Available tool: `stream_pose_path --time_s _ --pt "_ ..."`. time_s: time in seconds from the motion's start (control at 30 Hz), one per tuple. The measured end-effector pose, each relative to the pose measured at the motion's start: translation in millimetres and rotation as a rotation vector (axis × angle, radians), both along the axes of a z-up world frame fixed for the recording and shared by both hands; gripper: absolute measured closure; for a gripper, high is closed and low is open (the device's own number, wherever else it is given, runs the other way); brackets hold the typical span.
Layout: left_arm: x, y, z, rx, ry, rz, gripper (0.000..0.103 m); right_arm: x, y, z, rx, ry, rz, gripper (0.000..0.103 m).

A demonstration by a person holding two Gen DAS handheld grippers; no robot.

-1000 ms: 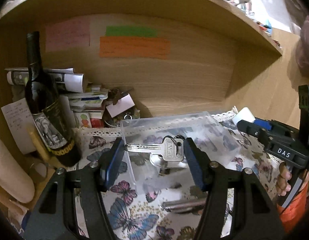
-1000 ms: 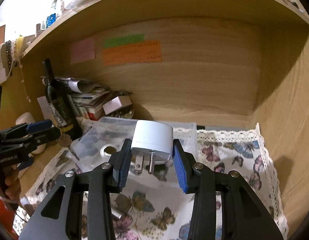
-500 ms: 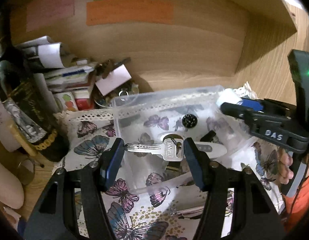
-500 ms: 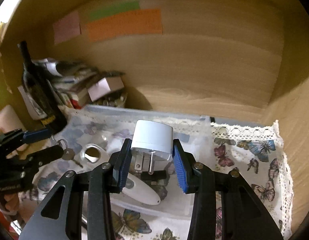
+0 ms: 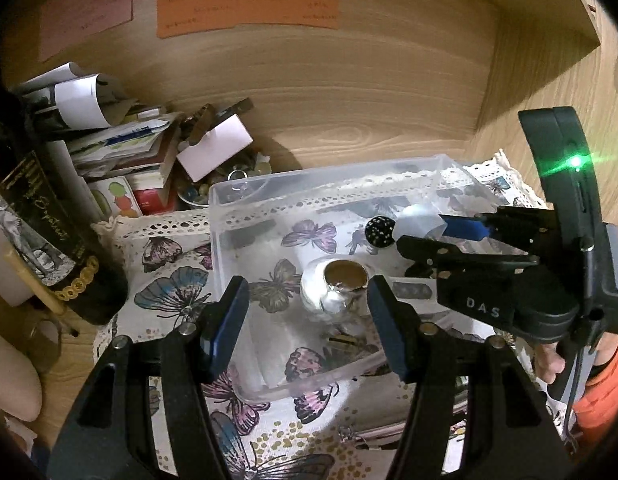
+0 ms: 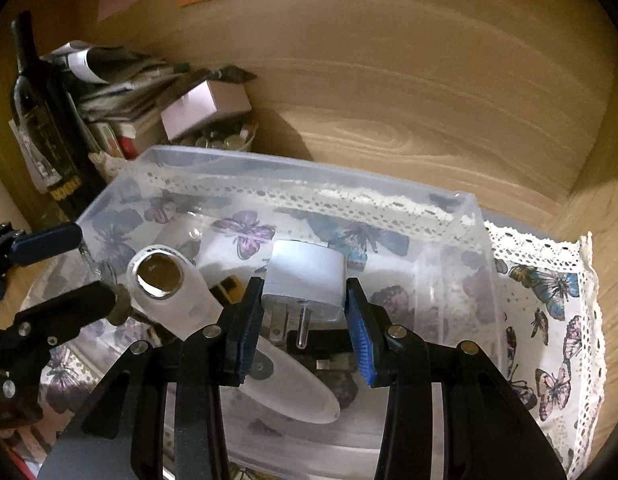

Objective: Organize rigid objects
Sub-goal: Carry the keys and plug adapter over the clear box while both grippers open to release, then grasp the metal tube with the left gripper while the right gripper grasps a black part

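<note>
Through my left wrist camera, my left gripper (image 5: pixel 305 312) stands wide apart and holds nothing, poised over the clear plastic bin (image 5: pixel 237 248) on the butterfly cloth (image 5: pixel 169 292). Just beyond it, my right gripper (image 5: pixel 421 236) bears the letters "DAS"; the script on the wine bottle (image 5: pixel 41 232) label is too blurred to read. Through my right wrist camera, my right gripper (image 6: pixel 305 316) clamps the white plug adapter (image 6: pixel 307 280) above the bin's interior, prongs pointing back toward me. Below, a white oblong device (image 6: pixel 181 296) lies diagonally, partly hidden by my fingers.
</note>
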State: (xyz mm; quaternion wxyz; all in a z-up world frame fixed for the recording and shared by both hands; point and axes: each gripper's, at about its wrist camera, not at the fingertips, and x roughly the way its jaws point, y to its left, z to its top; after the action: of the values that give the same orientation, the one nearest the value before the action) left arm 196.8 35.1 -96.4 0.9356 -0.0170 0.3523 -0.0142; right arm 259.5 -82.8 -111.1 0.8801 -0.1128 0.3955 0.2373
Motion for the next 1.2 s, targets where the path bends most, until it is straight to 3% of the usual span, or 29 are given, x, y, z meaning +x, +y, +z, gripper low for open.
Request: stream_pose_path --time_s 0.13,0.47,0.67,0.97,1.2 --pt "-3.2 3.4 3.1 -0.026 0.004 0.0 0.039 -2.9 -1.8 5.8 0.016 -0.006 0.007 0.066" --pt "-38.7 10.8 29.2 -0.058 -0.059 0.005 0.016 -42.0 -26.3 49.7 0.099 -0.112 0.014 0.05" --pt "-65.0 3.4 25.5 -0.068 -0.049 -0.027 0.011 -84.1 -52.1 67.4 0.112 -0.2 0.005 0.037" --pt "-70.2 -26.3 -24.3 -0.036 0.11 -0.113 0.01 -126.2 -85.9 38.3 0.13 -0.14 -0.04 0.035" --pt "-50.3 -43.0 -39.6 -0.03 0.161 -0.214 0.01 -144.1 -110.1 2.7 0.163 -0.018 -0.08 0.034"
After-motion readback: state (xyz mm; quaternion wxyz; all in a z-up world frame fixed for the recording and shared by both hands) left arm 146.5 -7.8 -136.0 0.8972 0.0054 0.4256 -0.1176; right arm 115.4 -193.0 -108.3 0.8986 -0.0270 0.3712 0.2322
